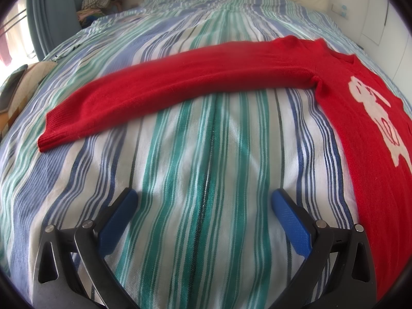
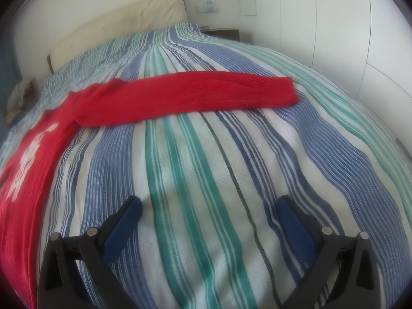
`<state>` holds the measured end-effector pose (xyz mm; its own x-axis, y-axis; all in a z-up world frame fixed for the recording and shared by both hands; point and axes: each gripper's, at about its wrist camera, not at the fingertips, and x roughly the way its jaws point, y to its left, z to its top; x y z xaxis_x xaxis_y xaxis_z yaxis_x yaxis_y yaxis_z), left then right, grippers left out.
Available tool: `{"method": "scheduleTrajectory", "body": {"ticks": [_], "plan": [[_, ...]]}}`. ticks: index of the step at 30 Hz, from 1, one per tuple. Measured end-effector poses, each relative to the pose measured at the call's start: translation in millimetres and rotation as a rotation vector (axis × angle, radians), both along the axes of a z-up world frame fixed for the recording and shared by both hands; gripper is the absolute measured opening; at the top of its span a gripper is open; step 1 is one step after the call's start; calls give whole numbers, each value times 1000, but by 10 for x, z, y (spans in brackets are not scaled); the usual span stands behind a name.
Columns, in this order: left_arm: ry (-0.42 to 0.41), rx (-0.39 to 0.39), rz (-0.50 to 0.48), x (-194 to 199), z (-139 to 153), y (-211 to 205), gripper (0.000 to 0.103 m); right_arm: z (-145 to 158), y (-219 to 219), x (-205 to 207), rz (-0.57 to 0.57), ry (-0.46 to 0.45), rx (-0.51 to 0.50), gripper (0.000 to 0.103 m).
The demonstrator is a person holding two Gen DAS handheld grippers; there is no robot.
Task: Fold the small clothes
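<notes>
Spread fingers (image 1: 291, 219) (empty) short of sweater (image 1: 206, 77).

Red sweater (image 1: 200, 77) is showing a white motif (image 1: 378, 118). Bedspread (image 1: 206, 159) beneath the sweater is displaying green, blue and white stripes. Gripper pads (image 1: 291, 221) are presenting blue.

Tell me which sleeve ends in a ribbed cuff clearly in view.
The left sleeve: its ribbed cuff shows beyond the left gripper; the right sleeve's end looks plain.
</notes>
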<state>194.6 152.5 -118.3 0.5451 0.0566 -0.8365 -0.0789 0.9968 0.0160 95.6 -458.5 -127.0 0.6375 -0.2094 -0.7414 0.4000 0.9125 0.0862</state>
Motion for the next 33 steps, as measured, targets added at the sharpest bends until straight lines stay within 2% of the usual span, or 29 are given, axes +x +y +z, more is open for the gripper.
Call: {"method": "scheduleTrajectory", "body": {"ticks": [33], "plan": [[-5, 6, 6, -3, -8, -19, 103, 0, 0, -3, 0, 1, 0, 102]]}}
